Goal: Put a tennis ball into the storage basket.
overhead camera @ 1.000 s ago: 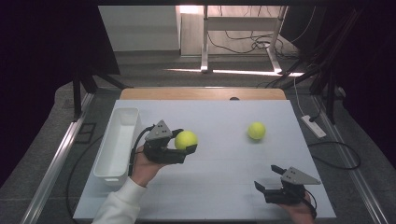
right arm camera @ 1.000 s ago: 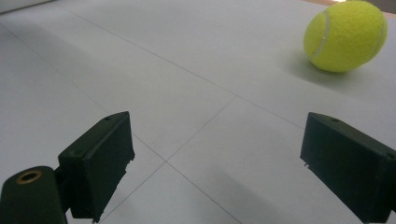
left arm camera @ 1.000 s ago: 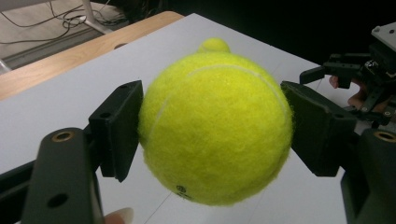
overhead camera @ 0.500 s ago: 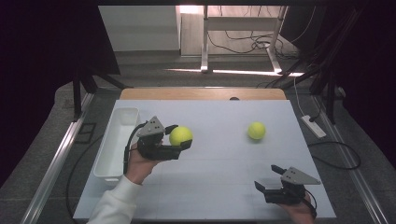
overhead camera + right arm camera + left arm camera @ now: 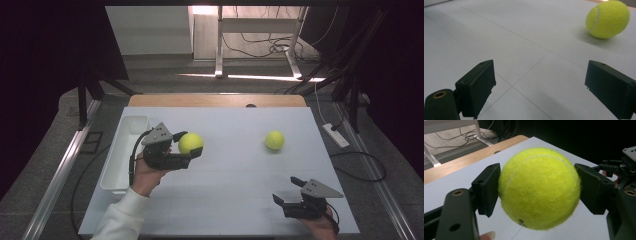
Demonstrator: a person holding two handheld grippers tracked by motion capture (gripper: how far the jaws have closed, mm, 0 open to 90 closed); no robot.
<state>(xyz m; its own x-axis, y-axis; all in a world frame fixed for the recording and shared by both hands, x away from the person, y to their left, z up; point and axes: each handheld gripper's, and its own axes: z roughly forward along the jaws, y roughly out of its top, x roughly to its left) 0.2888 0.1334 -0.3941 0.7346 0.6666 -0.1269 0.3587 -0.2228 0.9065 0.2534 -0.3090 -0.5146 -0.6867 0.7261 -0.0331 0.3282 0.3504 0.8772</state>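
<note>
**One ball lifted, one still waiting**

My left tongs (image 5: 196, 151) are clamped on the fuzzy yellow-green tennis ball (image 5: 190, 142), one black pad pressing on each side across its widest part (that grip keeps a round thing from squirting out). In the left gripper view the ball (image 5: 539, 188) sits squarely between the pads, and I hold it clear of the white counter (image 5: 230, 195), just beside the long white plastic bin (image 5: 123, 150) at the counter's left edge. I judge the bin to be where the ball goes, since I hold it so close to that rim.

My right tongs (image 5: 283, 197) rest low near the counter's front right edge, jaws wide apart with nothing between them. In the right gripper view the second yellow-green tennis ball (image 5: 608, 19) lies on the counter ahead of them, well apart and off to one side. The open jaws point roughly that way, so I take it that hand is ready to reach for it.
</note>
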